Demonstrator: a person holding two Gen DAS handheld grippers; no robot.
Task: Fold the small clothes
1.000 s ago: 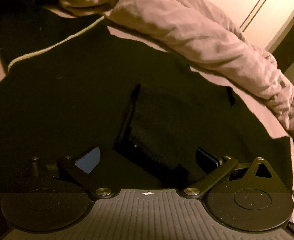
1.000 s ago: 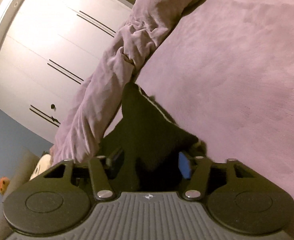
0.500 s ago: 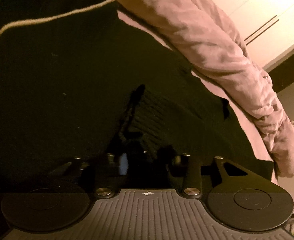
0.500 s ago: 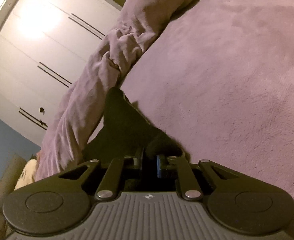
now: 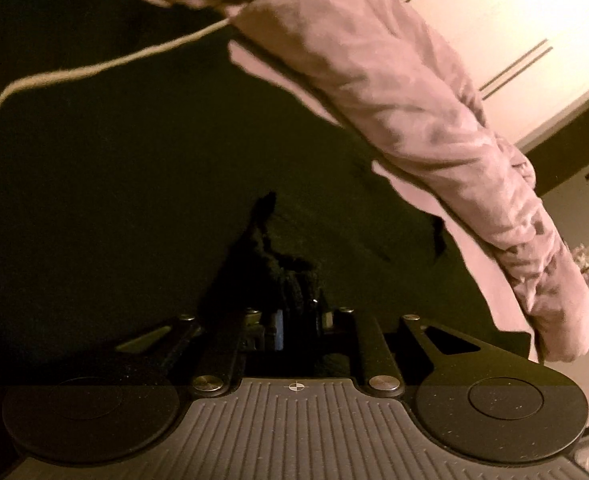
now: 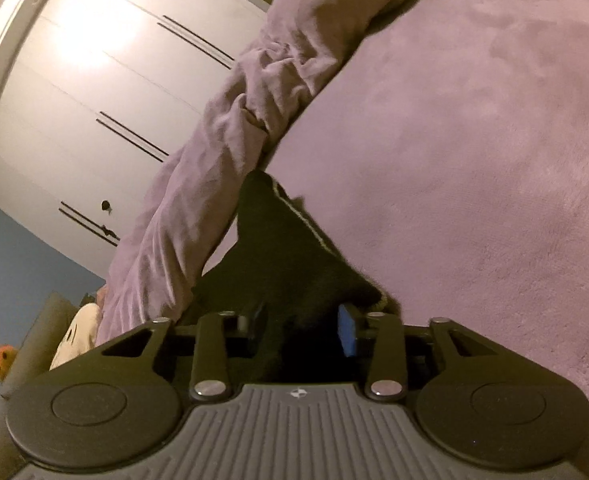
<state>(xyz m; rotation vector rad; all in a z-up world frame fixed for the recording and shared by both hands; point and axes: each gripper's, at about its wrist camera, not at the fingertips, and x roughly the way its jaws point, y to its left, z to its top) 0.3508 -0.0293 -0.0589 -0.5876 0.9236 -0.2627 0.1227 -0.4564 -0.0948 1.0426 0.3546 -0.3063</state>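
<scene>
left gripper [image 5: 298, 320]: we saw its jaws nearly together, having just been closing, pinching a bunched ridge of the black garment [image 5: 134, 184] between the pads.
right gripper [image 6: 300, 330]: we saw the jaws part-way apart, having just been opening again; black cloth sat between them. We could not tell whether the pads still pressed on it.
blue pad [image 6: 346, 332]: visible on the inner face of the right-hand finger in the right wrist view, cloth just beside it.
black garment: we saw it spread flat across the bed cover [image 6: 474, 160], filling most of the left wrist view. In the right wrist view it rose from the jaws as a narrow peak toward the rolled blanket.
pale trim [image 5: 106, 65]: a light line ran along the garment's far edge, in the left wrist view; a similar line showed on the peak in the right wrist view.
rolled blanket [image 5: 414, 100]: a mauve, crumpled roll lay along the far side of the garment, touching its edge.
wardrobe [image 6: 94, 80]: white doors with dark slim handles stood behind the bed, well apart from both grippers.
</scene>
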